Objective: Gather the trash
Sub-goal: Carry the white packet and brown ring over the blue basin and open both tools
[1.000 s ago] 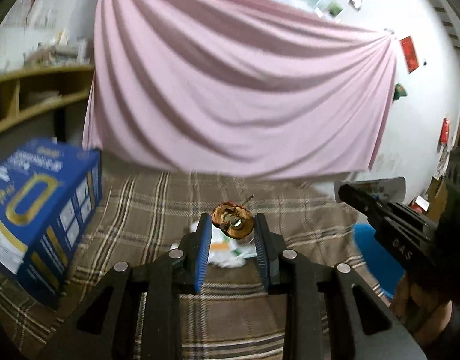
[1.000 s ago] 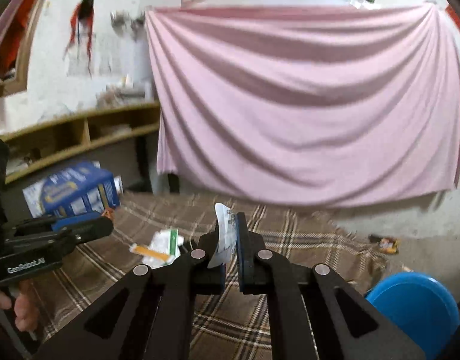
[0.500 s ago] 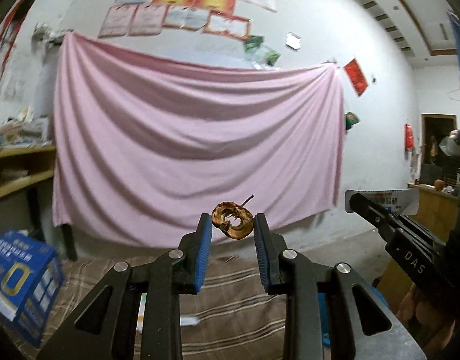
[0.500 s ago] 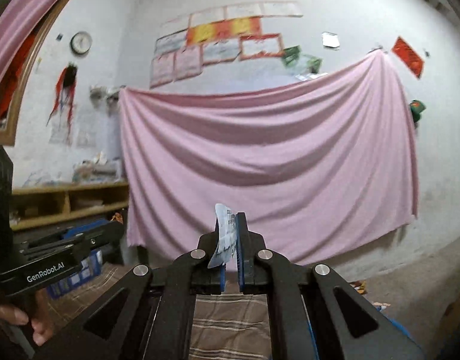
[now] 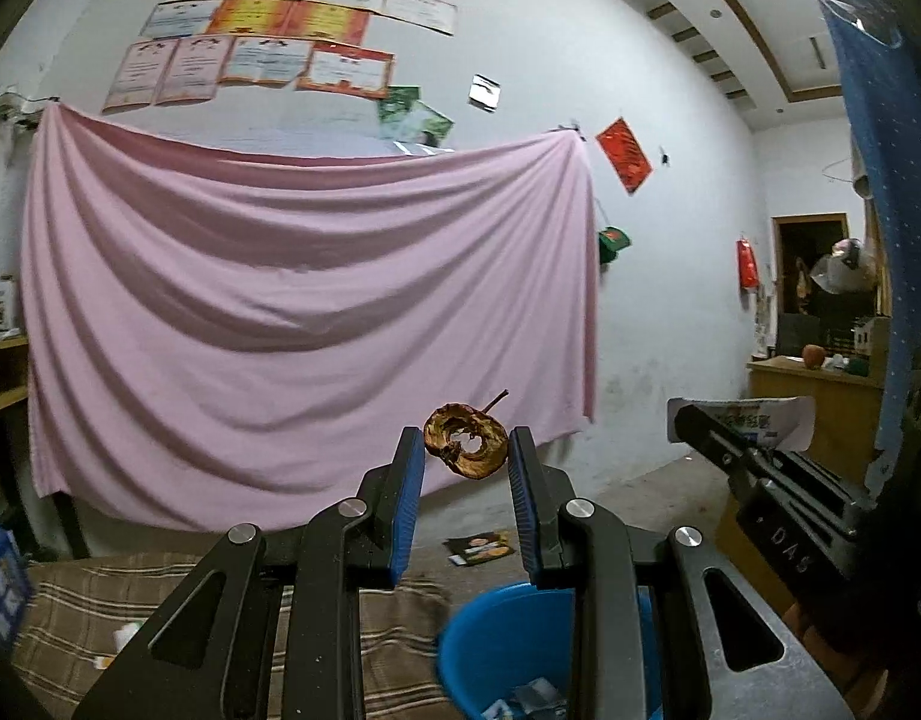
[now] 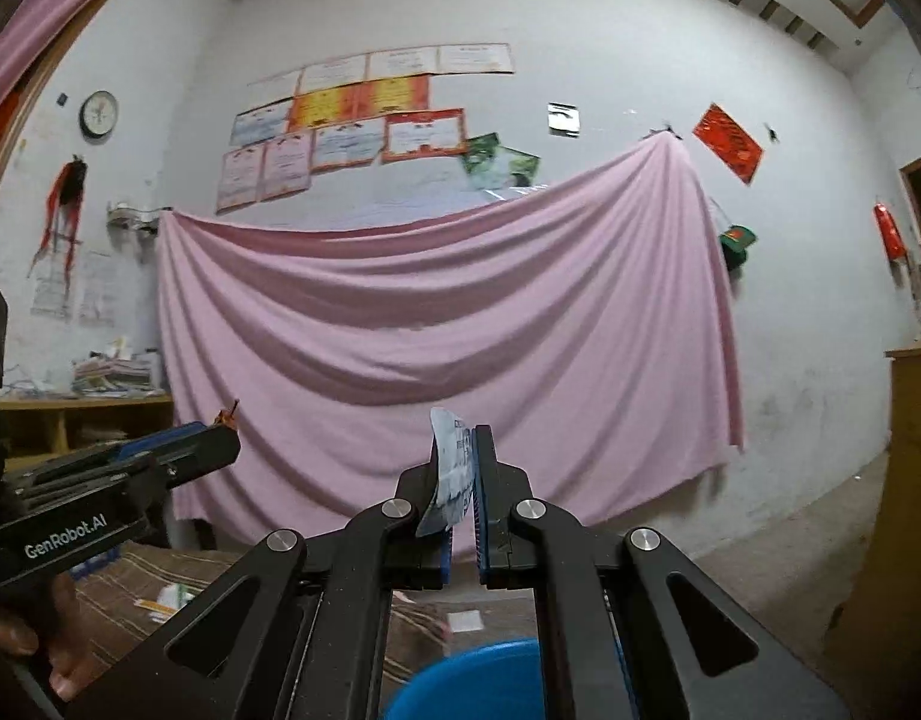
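My left gripper (image 5: pixel 465 449) is shut on a brown, dried apple core (image 5: pixel 466 449) with a stem, held high in the air. My right gripper (image 6: pixel 460 468) is shut on a white and blue wrapper (image 6: pixel 450 480); it also shows at the right of the left wrist view (image 5: pixel 742 420). A blue bin (image 5: pixel 496 654) stands low under both grippers, with some scraps inside; its rim shows in the right wrist view (image 6: pixel 466 684). The left gripper shows at the left of the right wrist view (image 6: pixel 220 438).
A plaid-covered table (image 5: pixel 70 618) lies below left with white and green scraps (image 6: pixel 166 597) on it. A pink cloth (image 5: pixel 304 312) hangs on the far wall. A packet (image 5: pixel 481 549) lies on the floor. A wooden cabinet (image 5: pixel 808 408) stands right.
Both grippers have risen and tilted up, still holding their trash. The table and blue box dropped out of the middle of view, and the blue bin came under the fingers.
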Demonstrator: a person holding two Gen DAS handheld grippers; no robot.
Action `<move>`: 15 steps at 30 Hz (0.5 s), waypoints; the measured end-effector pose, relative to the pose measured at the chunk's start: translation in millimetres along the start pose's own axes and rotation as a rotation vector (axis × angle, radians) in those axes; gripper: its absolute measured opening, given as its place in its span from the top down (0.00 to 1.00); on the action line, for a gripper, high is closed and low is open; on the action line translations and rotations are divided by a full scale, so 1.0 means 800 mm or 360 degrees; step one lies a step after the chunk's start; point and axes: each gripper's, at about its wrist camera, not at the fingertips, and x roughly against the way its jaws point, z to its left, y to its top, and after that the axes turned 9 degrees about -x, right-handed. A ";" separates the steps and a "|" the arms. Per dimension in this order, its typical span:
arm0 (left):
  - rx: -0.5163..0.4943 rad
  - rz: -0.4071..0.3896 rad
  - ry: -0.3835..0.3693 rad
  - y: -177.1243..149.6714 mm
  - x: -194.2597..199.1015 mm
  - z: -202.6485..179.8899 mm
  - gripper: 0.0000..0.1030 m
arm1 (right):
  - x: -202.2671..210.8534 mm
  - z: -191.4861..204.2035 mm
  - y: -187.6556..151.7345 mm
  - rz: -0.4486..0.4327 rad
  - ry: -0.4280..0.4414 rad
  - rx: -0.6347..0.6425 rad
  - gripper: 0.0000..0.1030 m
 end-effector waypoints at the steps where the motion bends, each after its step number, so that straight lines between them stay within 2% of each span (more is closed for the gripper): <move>1: -0.0003 0.0003 -0.0018 0.001 -0.006 -0.009 0.77 | 0.003 -0.013 -0.003 0.0010 -0.0026 -0.0010 0.96; 8: -0.0022 0.0066 -0.0102 -0.004 -0.040 -0.053 0.77 | 0.000 -0.051 -0.017 0.0095 -0.0109 -0.0094 0.96; 15: 0.0023 0.0165 -0.0130 -0.022 -0.060 -0.060 0.77 | -0.008 -0.066 -0.034 0.0209 -0.0136 -0.0147 0.96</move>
